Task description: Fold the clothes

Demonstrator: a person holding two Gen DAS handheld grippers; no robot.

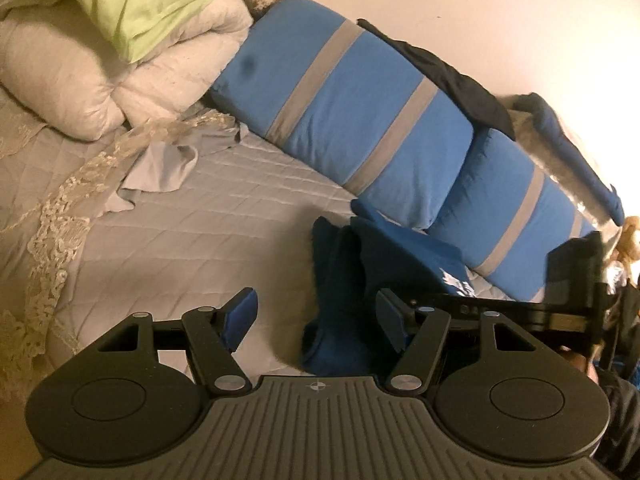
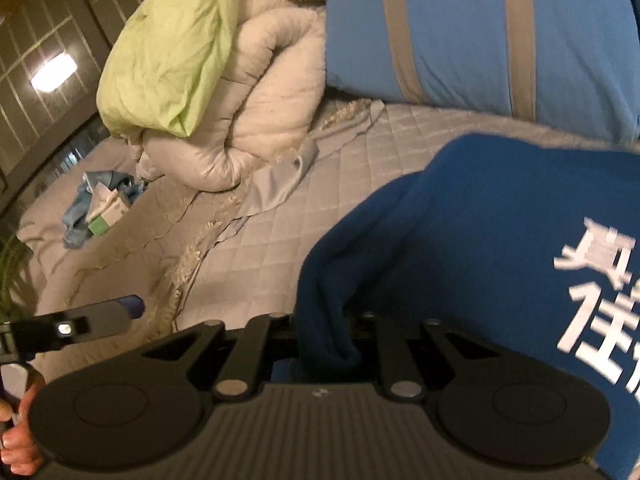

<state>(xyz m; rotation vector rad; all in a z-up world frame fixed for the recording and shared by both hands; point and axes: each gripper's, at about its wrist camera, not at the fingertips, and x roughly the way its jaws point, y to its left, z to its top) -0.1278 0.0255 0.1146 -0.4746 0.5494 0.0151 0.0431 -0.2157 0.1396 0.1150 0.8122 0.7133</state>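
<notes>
Pale quilted bedspread (image 1: 224, 216), striped blue-grey pillows (image 1: 348, 108) at back. Dark blue fleece garment w/ white lettering (image 2: 500, 248) on bed; right gripper (image 2: 324, 344) clenched on its fold, left gripper (image 1: 314, 314) released, just beside it.

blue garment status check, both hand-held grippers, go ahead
Left hand-held gripper open, empty, over the bed. Right hand-held gripper shut on blue garment, white lettering showing. Striped pillows just behind; nothing blocking.

- We see a bed (image 1: 240, 216) with a quilted grey cover.
- Blue, grey-striped pillows (image 1: 352, 112) lie against a plain pale wall (image 1: 480, 8).
- A lamp (image 2: 54, 70) glows on gridded panelling (image 2: 24, 40).
</notes>
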